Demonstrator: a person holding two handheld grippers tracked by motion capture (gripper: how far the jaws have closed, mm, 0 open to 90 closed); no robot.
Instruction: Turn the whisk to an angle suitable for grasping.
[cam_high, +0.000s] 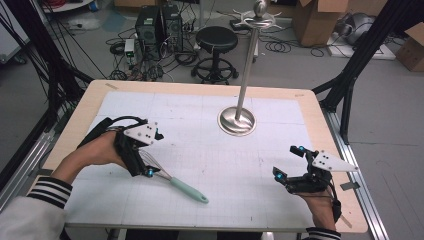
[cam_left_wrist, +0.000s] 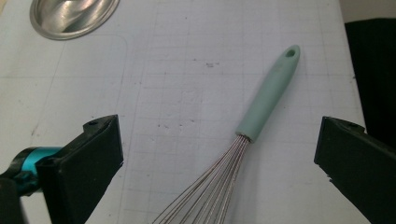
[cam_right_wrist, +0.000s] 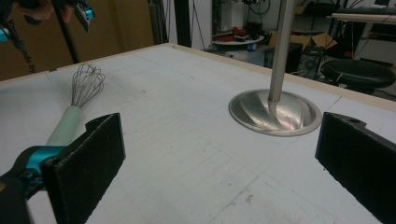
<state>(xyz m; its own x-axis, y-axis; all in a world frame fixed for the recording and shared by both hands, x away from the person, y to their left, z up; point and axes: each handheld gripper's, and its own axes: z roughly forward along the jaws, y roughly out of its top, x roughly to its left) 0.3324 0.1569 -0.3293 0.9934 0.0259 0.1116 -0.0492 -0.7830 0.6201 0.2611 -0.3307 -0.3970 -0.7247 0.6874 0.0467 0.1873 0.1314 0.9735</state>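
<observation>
A whisk with a mint-green handle (cam_high: 188, 190) and a wire head (cam_high: 150, 162) lies flat on the white mat, left of centre. My left gripper (cam_high: 154, 153) hangs open just above the wire head, one jaw on each side and neither touching it. In the left gripper view the wires (cam_left_wrist: 211, 189) run up between the wide-apart jaws and the handle (cam_left_wrist: 272, 92) points away. My right gripper (cam_high: 288, 161) is open at the right of the mat with nothing between its jaws. From the right gripper view the whisk (cam_right_wrist: 74, 108) lies far left, with the left gripper (cam_right_wrist: 70, 11) raised above it.
A steel stand with a round base (cam_high: 236, 121) and a tall pole (cam_high: 248, 60) rises at the centre back of the mat; its base (cam_right_wrist: 274, 112) lies ahead of my right gripper. The wooden table edge (cam_high: 320, 115) frames the mat. A stool (cam_high: 216, 40) and boxes sit on the floor beyond.
</observation>
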